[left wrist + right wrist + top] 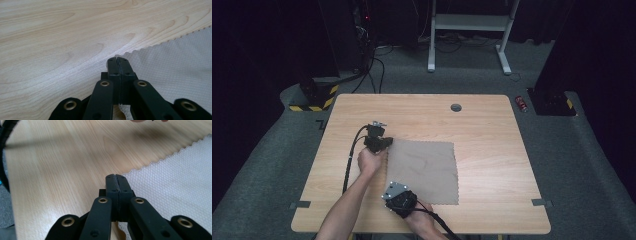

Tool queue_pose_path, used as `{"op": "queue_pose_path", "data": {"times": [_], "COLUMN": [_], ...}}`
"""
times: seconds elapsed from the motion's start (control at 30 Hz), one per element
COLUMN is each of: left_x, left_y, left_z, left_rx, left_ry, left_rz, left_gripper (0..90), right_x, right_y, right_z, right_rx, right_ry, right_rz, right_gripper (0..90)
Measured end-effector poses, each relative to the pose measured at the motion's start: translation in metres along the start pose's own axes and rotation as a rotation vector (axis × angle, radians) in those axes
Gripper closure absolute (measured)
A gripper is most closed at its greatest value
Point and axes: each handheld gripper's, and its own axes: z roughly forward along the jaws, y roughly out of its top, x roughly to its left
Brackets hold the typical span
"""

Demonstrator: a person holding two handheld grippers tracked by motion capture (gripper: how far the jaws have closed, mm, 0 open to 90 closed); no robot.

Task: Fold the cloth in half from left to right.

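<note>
A grey mesh cloth (424, 170) with a zigzag-cut edge lies flat on the wooden table (492, 130), left of its middle. My left gripper (386, 144) is at the cloth's far left corner. In the left gripper view the jaws (117, 59) are pressed together on that corner of the cloth (175, 65), and a scrap of fabric shows beneath them. My right gripper (391, 196), with a grey plate on top, is at the near left corner. In the right gripper view its jaws (115, 176) are likewise closed on the edge of the cloth (175, 177).
A round cable hole (456, 107) sits near the table's far edge. Bare wood lies to the right of the cloth. On the floor beyond are a red can (521, 103), a white desk frame (467, 22) and a yellow-black striped base (314, 102).
</note>
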Motion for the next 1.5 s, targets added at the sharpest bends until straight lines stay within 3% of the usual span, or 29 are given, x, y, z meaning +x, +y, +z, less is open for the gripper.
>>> {"op": "queue_pose_path", "data": {"times": [0.27,0.53,0.67,0.93,1.1,1.3,1.5], "left_x": [0.010,0.023,0.022,0.003,-0.013,-0.027,-0.035], "left_y": [0.000,-0.001,-0.002,0.001,0.004,0.011,0.011], "left_z": [-0.014,-0.040,-0.043,-0.021,-0.006,0.000,0.008], "left_rx": [0.009,-0.004,0.002,0.008,0.023,0.023,0.034], "left_ry": [0.009,0.032,0.042,0.022,0.001,-0.012,-0.025], "left_rz": [0.014,0.013,0.028,0.042,0.067,0.099,0.101], "left_gripper": [89.9,89.9,89.9,89.8,89.8,89.8,89.8], "right_x": [0.007,0.014,0.014,0.004,-0.003,-0.010,-0.013], "right_y": [0.014,0.030,0.030,0.013,-0.010,-0.027,-0.036], "right_z": [-0.002,-0.004,-0.008,-0.017,-0.023,-0.030,-0.035], "right_rx": [-0.022,-0.067,-0.077,-0.071,-0.059,-0.067,-0.072], "right_ry": [0.025,0.064,0.069,0.040,0.020,0.000,-0.011], "right_rz": [-0.017,-0.025,-0.026,0.010,0.066,0.112,0.134], "right_gripper": [90.0,90.0,90.0,90.0,90.0,90.0,90.0]}}
